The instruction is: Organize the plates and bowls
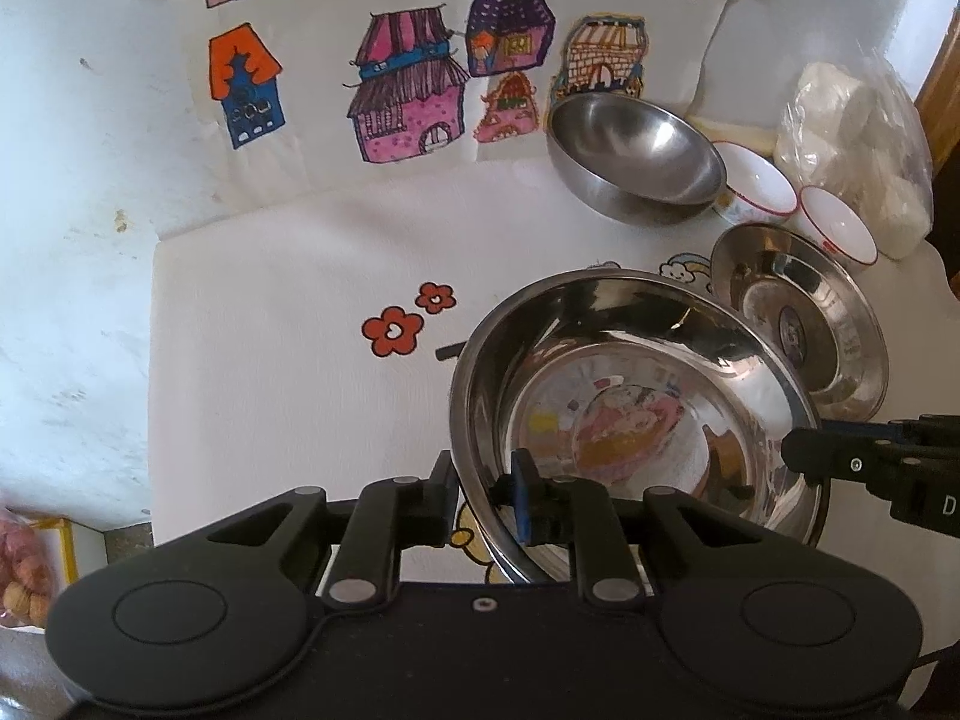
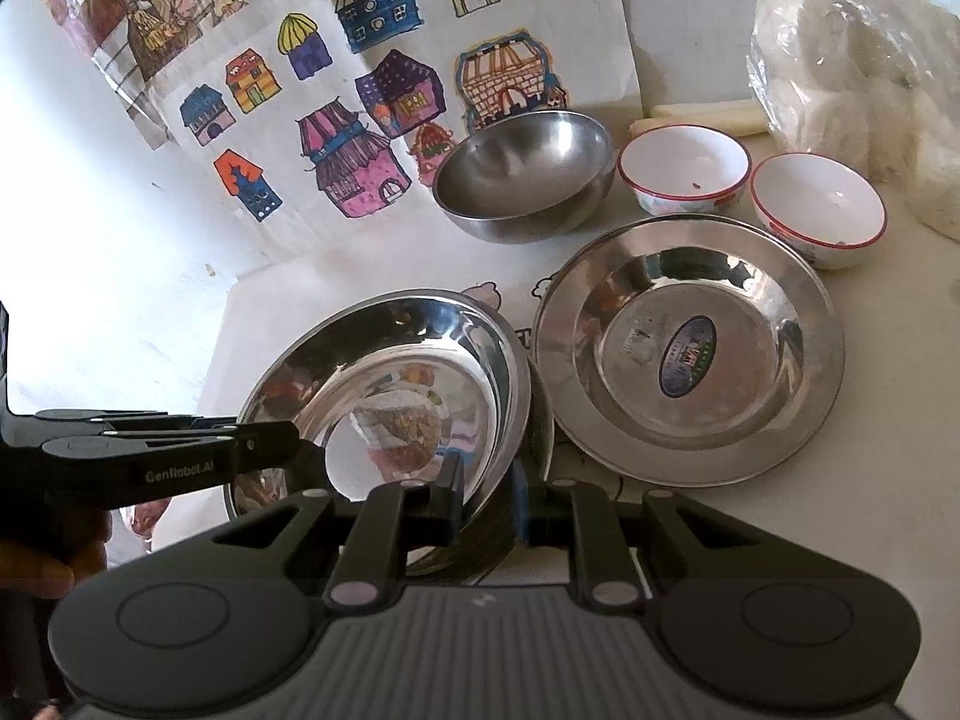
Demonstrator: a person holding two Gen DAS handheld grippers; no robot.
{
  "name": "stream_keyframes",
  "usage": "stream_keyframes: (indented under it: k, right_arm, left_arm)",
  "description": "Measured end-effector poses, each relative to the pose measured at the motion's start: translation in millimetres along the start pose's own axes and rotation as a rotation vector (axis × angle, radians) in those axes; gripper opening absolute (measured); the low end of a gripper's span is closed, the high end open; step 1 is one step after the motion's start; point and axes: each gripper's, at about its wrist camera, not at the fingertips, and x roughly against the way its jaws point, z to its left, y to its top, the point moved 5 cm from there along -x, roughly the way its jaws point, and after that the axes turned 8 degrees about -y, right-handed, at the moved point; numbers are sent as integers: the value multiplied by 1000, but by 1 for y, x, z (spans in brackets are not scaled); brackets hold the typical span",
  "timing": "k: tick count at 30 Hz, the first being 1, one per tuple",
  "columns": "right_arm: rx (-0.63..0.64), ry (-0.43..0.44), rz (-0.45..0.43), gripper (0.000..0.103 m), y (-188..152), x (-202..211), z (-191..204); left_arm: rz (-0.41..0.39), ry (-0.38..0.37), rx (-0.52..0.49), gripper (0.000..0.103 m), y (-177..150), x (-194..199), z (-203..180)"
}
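A shiny steel plate (image 1: 630,396) is tilted up off the table, held by both grippers. My left gripper (image 1: 486,492) is shut on its near-left rim. My right gripper (image 2: 486,498) is shut on its right rim (image 2: 510,420); it shows in the left wrist view (image 1: 804,456) at the plate's right edge. A second steel plate with an oval sticker (image 2: 690,354) lies flat to the right. Behind stand a steel bowl (image 2: 528,174) and two white bowls with red rims (image 2: 684,168) (image 2: 819,210).
The table is covered with white paper with drawn flowers (image 1: 393,330). Sheets with coloured house drawings (image 1: 408,90) lean on the wall behind. A plastic bag of white lumps (image 2: 864,78) sits at the back right. Pale sticks (image 2: 702,117) lie behind the white bowls.
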Motion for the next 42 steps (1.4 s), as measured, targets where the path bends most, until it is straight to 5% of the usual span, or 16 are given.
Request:
stream_keyframes:
  k: [24,33,37,42]
  right_arm:
    - [11,-38,27,29,-4,-1,5]
    - [2,-26,14,35,-3,1,1]
    - [-18,-15,1,58,-2,5,-8]
    - [-55,-10,-24,82,0,12,-26]
  left_arm:
    - [35,3,0,22,-4,-10,0]
    - [-18,39,-4,53,5,1,0]
    - [-54,55,-21,79,16,6,-8]
    - [-82,43,-25,98,31,7,-24]
